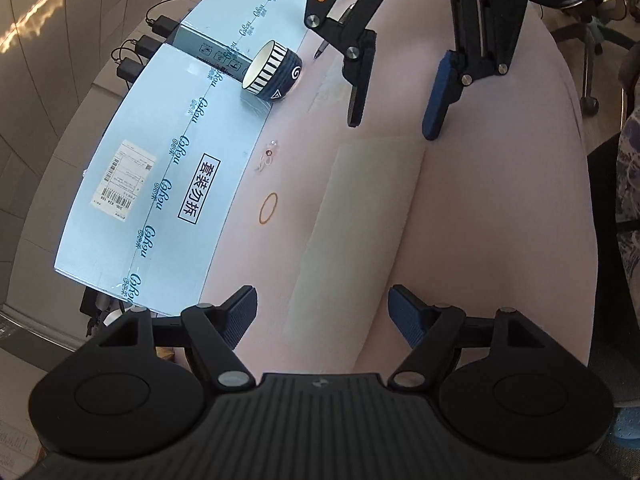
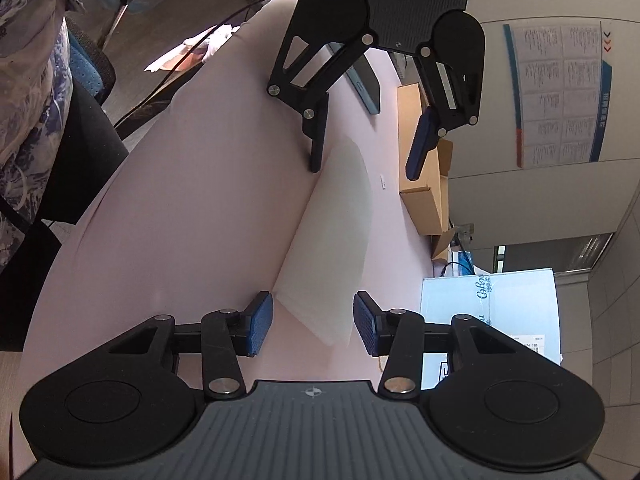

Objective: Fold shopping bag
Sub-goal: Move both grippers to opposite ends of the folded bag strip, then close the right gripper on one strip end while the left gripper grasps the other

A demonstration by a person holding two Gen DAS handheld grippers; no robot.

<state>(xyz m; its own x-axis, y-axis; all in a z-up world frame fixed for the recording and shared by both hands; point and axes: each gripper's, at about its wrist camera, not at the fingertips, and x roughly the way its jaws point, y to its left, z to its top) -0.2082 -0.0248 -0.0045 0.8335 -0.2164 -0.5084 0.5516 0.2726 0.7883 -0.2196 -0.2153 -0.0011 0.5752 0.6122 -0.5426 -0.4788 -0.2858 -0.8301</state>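
we see the shopping bag (image 1: 360, 224) lying flat on the pink surface (image 1: 500, 240) as a long, narrow, pale strip, already folded lengthwise, and it sits near the middle of the surface, well apart from the edges. our left claw (image 1: 322, 316) hangs over one short end of the bag with its blue pads (image 1: 408, 318) spread wide, one on each side of the strip, gripping nothing. our right claw (image 2: 313, 322) faces it from the opposite short end, also wide, its pads straddling the bag's corner (image 2: 320, 320) without closing on it; whether they touch the surface we cannot tell. in the left wrist view the right claw shows at the far end of the strip, fingers pointing down toward the surface just past the bag's end. along the surface's edge on the left side of that view lies a large pale blue box (image 1: 160, 184) with printed tape and a shipping label (image 1: 122, 178). a dark patterned bowl (image 1: 272, 70) lies tipped on its side at the box's rim. between the box and the bag lie a rubber band (image 1: 268, 208) and a small tangle of string (image 1: 267, 156), and a pen (image 1: 334, 32) lies farther off beyond the bowl. in the right wrist view brown cardboard boxes (image 2: 424, 184) stand past the surface's far edge.
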